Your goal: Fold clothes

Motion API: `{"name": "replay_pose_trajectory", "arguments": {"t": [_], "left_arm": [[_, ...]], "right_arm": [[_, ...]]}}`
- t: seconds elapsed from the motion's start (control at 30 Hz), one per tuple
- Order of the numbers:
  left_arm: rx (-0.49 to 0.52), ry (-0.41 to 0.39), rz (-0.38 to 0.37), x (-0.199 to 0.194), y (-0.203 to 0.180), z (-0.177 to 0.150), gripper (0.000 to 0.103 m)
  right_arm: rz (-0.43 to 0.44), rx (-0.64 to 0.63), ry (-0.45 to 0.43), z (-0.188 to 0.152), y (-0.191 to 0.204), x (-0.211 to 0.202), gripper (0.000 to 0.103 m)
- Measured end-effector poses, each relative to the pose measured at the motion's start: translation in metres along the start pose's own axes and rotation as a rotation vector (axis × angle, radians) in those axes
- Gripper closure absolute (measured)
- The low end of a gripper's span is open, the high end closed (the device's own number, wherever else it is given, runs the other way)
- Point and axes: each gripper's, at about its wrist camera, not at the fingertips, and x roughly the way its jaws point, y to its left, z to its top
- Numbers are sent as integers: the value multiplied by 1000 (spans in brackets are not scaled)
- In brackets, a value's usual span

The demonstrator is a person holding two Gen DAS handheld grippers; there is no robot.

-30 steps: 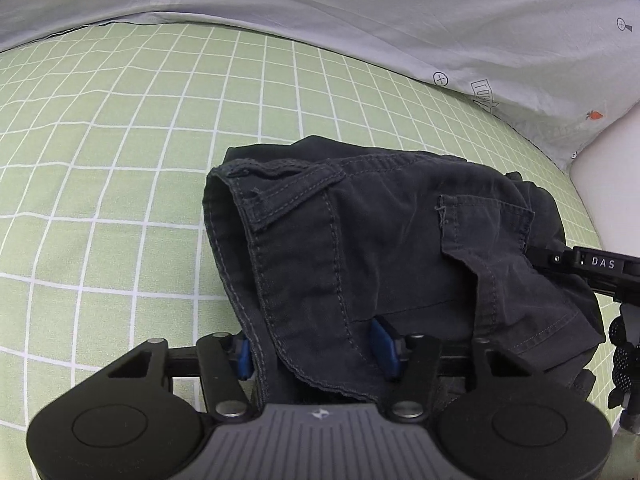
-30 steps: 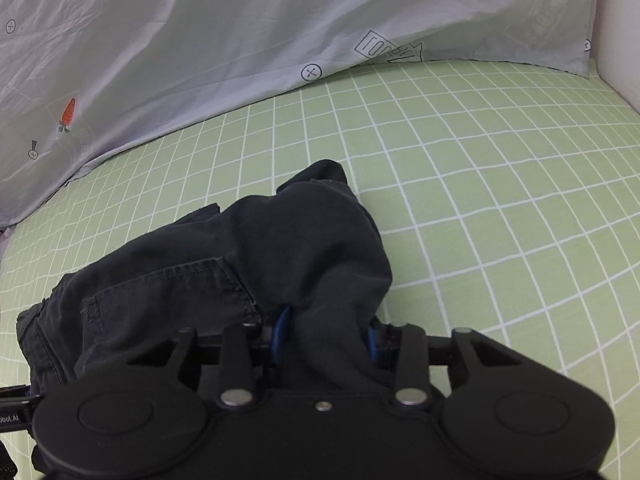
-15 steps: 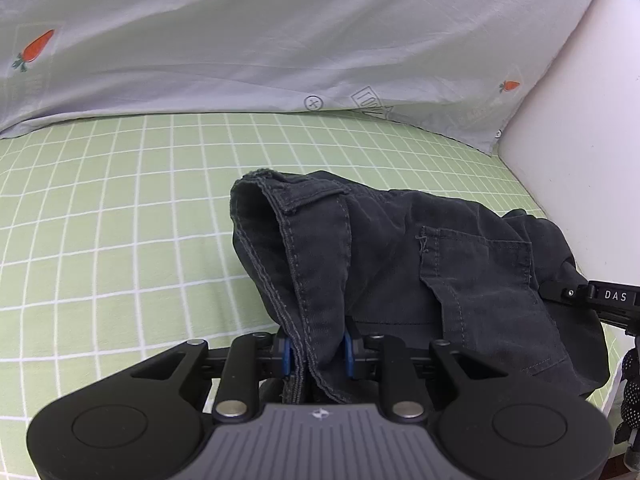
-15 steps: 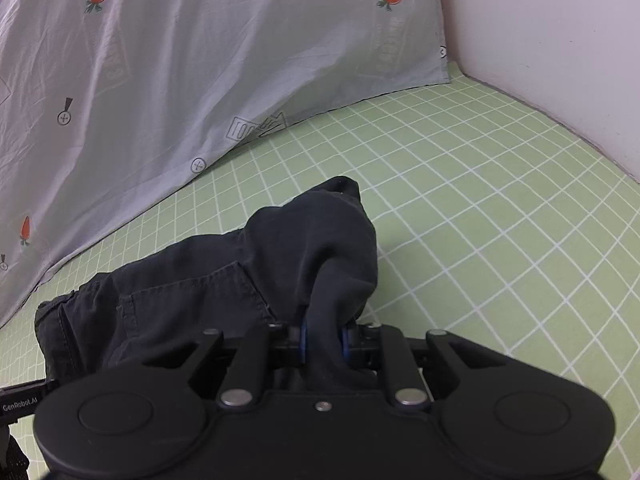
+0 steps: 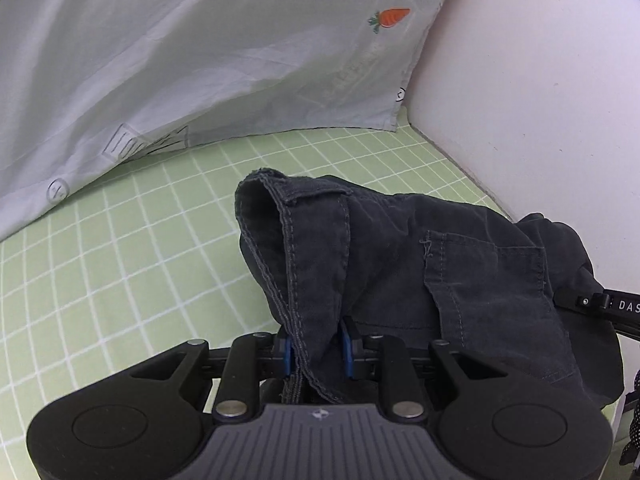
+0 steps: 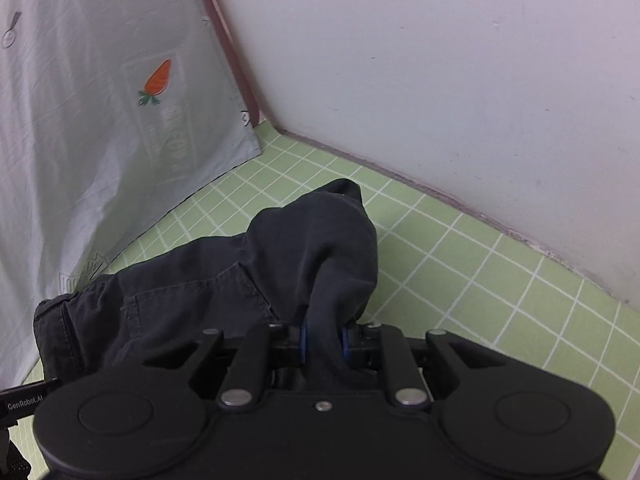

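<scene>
A pair of dark grey cargo shorts (image 5: 440,264) hangs bunched between my two grippers above the green checked sheet (image 5: 120,280). My left gripper (image 5: 316,350) is shut on the stitched hem edge of the shorts. My right gripper (image 6: 323,338) is shut on a gathered fold of the same shorts (image 6: 192,300). A flap pocket shows on the side facing me. The blue pads are mostly covered by cloth. The right gripper's body (image 5: 608,308) shows at the right edge of the left wrist view.
A pale grey sheet with carrot prints (image 5: 180,60) hangs behind the bed, also in the right wrist view (image 6: 100,120). A white wall (image 6: 440,80) meets the bed on the right, close to the shorts.
Both grippers closed on the shorts and lifted them. The views tilted up and turned toward the wall corner, so more wall and hanging sheet show.
</scene>
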Motion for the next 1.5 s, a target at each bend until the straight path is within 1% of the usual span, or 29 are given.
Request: {"name": "replay_pose_trajectory", "arguments": {"t": [0.07,0.13,0.2,0.33,0.47,0.53,0.57,0.6,0.63,0.67,0.7,0.73,0.77,0.8,0.83,0.9,0.97,1.03,1.07,1.1,1.13,1.2,1.33,1.43,1.5], "left_arm": [[58,4,-10,31,-11,33,79],[110,3,-20,60,-19,63,79],[145,-2,-39,84,-21,88,79],[217,-6,-88,126,-23,131,79],[342,-29,-159,161,-32,164,78],[404,-49,-175,174,-40,176,75],[433,-60,-175,179,-43,179,70],[445,-61,-170,181,-44,181,63],[455,-61,-165,184,-45,183,62],[447,-64,-168,182,-42,184,60],[419,-66,-149,178,-36,182,56],[389,-68,-126,174,-30,179,54],[358,-69,-103,170,-24,177,50],[316,-69,-94,165,-16,174,44],[271,-67,-87,159,-7,170,42],[189,-65,-80,147,6,161,36],[117,-62,-83,135,16,150,34],[87,-67,-58,131,17,142,29],[74,-69,-44,129,16,138,25],[60,-72,-30,127,16,135,24],[45,-73,-21,128,16,138,24],[13,-73,-14,125,18,139,24],[-33,-101,39,105,21,137,24],[-45,-71,44,102,26,134,24],[-56,-33,74,103,31,129,24]], "right_arm": [[-27,104,1,11,-19,17,87],[-58,172,-14,15,-23,28,86],[-116,216,-38,18,-18,40,85],[-208,361,-98,17,-6,57,81],[-277,507,-178,6,9,62,79],[-308,551,-198,3,20,64,78],[-310,541,-199,3,21,64,76],[-311,528,-199,3,23,65,74],[-312,515,-199,2,24,65,68],[-314,502,-198,2,26,66,64],[-310,497,-185,2,24,66,58],[-303,514,-173,2,19,67,53],[-297,534,-162,1,14,68,50],[-292,548,-154,1,10,68,41],[-287,562,-147,0,7,67,36],[-279,588,-132,-1,1,66,36],[-282,591,-130,-2,0,64,36],[-278,591,-131,-2,1,64,38],[-270,590,-134,-2,1,64,40],[-262,590,-137,-3,1,65,46],[-260,586,-139,-3,3,64,53],[-256,577,-143,-3,5,64,54],[-260,565,-150,-4,6,66,53],[-270,550,-154,-4,9,65,53],[-275,544,-156,-4,11,64,53]]}}
